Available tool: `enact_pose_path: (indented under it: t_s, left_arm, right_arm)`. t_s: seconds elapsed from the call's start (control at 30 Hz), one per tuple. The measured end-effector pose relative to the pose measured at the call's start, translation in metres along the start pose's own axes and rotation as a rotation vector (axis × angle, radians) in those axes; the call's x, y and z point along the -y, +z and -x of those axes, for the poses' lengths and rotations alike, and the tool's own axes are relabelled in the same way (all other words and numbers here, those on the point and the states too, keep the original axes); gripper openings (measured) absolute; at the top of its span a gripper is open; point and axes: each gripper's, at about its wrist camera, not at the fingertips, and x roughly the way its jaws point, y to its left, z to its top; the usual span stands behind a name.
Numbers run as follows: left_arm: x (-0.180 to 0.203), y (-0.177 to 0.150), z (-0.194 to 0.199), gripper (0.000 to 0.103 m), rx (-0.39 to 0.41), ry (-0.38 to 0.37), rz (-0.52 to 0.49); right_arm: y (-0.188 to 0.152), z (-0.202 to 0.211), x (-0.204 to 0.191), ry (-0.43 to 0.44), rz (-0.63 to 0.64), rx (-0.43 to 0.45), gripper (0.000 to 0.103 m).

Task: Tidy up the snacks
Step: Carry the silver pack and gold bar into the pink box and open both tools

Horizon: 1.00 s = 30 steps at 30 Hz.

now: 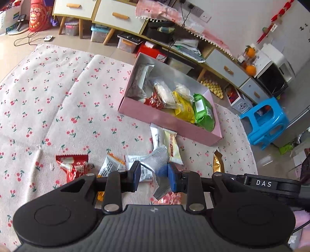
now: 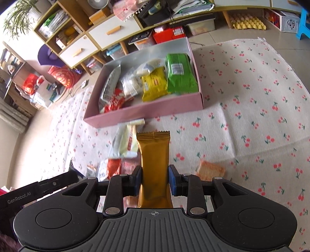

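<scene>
My left gripper (image 1: pixel 154 175) is shut on a silver snack packet (image 1: pixel 158 164), held above the cherry-print cloth (image 1: pixel 58 108). My right gripper (image 2: pixel 154 179) is shut on a gold snack bar (image 2: pixel 154 155) that points up toward the pink box (image 2: pixel 147 111). That pink box (image 1: pixel 164 121) holds several snacks, among them a green pack (image 2: pixel 180 75), a yellow pack (image 2: pixel 154 85) and a red one (image 2: pixel 114 102). Loose on the cloth lie a red packet (image 1: pixel 72 164), white packets (image 1: pixel 170 144) and an orange-white one (image 1: pixel 110 165). The gold snack bar (image 1: pixel 218 162) also shows in the left wrist view.
Low cabinets with drawers (image 1: pixel 114 16) and storage bins line the far wall. A blue plastic stool (image 1: pixel 265 120) stands right of the cloth. An orange packet (image 2: pixel 211 169) lies on the cloth near my right gripper. Pale cream packets (image 2: pixel 127 141) rest just before the box.
</scene>
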Motion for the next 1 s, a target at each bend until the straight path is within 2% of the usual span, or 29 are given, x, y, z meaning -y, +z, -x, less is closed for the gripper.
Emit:
enact_pose_path:
  t_s: [0.23,0.4,0.6,0.73,0.83,0.93,1.0]
  left_arm:
    - [0.003,0.025,-0.018,0.027,0.066,0.002,0.041]
    - [0.007,0.053,-0.036,0.027,0.105,0.024,0.019]
    - [0.002,0.078,-0.056,0.027,0.145,0.007,0.065]
    - [-0.007,0.081,-0.064,0.028,0.183,-0.041,0.095]
    - [-0.010,0.082,-0.073,0.028,0.166,-0.039,0.100]
    - [-0.009,0.085,-0.079,0.028,0.137,-0.109,0.102]
    - [-0.003,0.083,-0.082,0.028,0.131,-0.129,0.079]
  right_arm:
    - [0.027,-0.009,0.001,0.051,-0.101,0.051,0.028]
    - [0.053,-0.019,-0.009,0.065,-0.102,0.084,0.028]
    - [0.086,-0.032,-0.009,0.091,-0.168,0.160,0.028]
    - [0.095,-0.043,0.003,0.114,-0.216,0.230,0.028]
    - [0.101,-0.054,0.011,0.101,-0.248,0.224,0.028]
    - [0.104,-0.060,0.014,0.080,-0.243,0.253,0.028]
    - [0.105,-0.063,0.014,0.071,-0.232,0.268,0.028]
